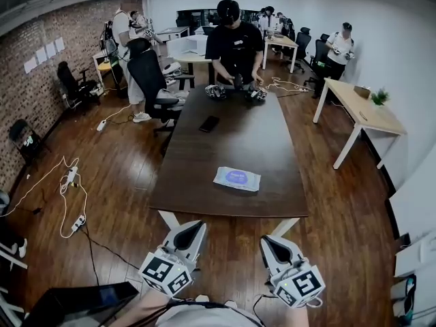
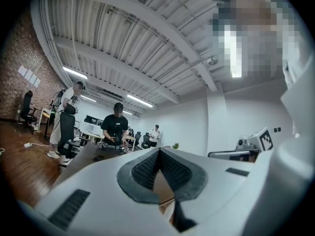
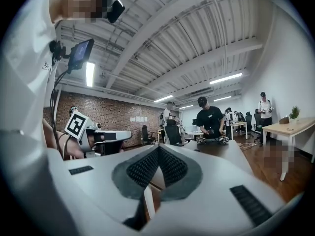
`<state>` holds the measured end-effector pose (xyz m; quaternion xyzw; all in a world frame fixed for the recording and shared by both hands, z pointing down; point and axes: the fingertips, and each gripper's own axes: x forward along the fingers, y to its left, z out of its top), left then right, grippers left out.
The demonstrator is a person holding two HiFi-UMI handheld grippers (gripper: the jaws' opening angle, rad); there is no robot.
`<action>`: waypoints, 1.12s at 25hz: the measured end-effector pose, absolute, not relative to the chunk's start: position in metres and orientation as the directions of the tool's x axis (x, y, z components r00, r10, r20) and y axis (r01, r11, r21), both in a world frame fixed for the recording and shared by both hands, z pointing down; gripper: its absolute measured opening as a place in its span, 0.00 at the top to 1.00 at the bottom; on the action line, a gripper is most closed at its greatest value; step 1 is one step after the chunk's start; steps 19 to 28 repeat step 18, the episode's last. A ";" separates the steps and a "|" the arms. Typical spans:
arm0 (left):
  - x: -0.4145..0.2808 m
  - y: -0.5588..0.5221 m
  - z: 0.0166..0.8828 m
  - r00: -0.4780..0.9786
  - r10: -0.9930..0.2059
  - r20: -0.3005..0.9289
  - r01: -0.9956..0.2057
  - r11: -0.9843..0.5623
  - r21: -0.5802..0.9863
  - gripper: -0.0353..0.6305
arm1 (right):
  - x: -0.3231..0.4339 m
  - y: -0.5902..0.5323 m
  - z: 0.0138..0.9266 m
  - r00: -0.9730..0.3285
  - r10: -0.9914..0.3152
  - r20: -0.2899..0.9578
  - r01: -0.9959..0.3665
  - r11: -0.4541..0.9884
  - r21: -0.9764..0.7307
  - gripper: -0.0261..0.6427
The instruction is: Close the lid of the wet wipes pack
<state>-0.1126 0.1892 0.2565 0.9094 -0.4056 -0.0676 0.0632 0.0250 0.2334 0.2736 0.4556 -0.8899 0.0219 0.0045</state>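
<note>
Dark table (image 1: 204,148) bears the pack (image 1: 248,181) just ahead, between left gripper (image 1: 199,225) and right gripper (image 1: 266,240), both closed on nothing; pressing the lid (image 1: 236,176) unbraced would likely skid the light pack rather than snap it shut.

Left gripper (image 1: 196,227), right gripper (image 1: 268,242) hovering side by side, pointing level; jaws of both pressing together, gripping nothing.

No legible text anywhere.

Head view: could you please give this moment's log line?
pale blue wet wipes pack: on dark table; left gripper: shut; right gripper: shut
</note>
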 end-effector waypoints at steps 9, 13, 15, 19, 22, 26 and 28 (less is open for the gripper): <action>-0.119 0.189 0.252 0.675 -0.735 -0.064 -0.720 -0.674 0.165 0.94 | 0.016 0.236 0.273 -0.587 -0.810 0.023 -0.810 0.586 -0.034 0.95; -0.118 0.189 0.252 0.684 -0.725 -0.080 -0.709 -0.687 0.160 0.94 | 0.013 0.237 0.271 -0.584 -0.811 0.019 -0.811 0.584 -0.028 0.95; -0.117 0.191 0.252 0.689 -0.720 -0.086 -0.704 -0.693 0.159 0.94 | 0.013 0.239 0.270 -0.583 -0.812 0.018 -0.813 0.582 -0.026 0.95; -0.117 0.193 0.247 0.690 -0.719 -0.082 -0.703 -0.693 0.159 0.94 | 0.012 0.240 0.269 -0.582 -0.813 0.019 -0.813 0.581 -0.024 0.95; -0.117 0.193 0.247 0.690 -0.719 -0.082 -0.703 -0.693 0.159 0.94 | 0.012 0.240 0.269 -0.582 -0.813 0.019 -0.813 0.581 -0.024 0.95; -0.117 0.193 0.247 0.690 -0.719 -0.082 -0.703 -0.693 0.159 0.94 | 0.012 0.240 0.269 -0.582 -0.813 0.019 -0.813 0.581 -0.024 0.95; -0.117 0.193 0.247 0.690 -0.719 -0.082 -0.703 -0.693 0.159 0.94 | 0.012 0.240 0.269 -0.582 -0.813 0.019 -0.813 0.581 -0.024 0.95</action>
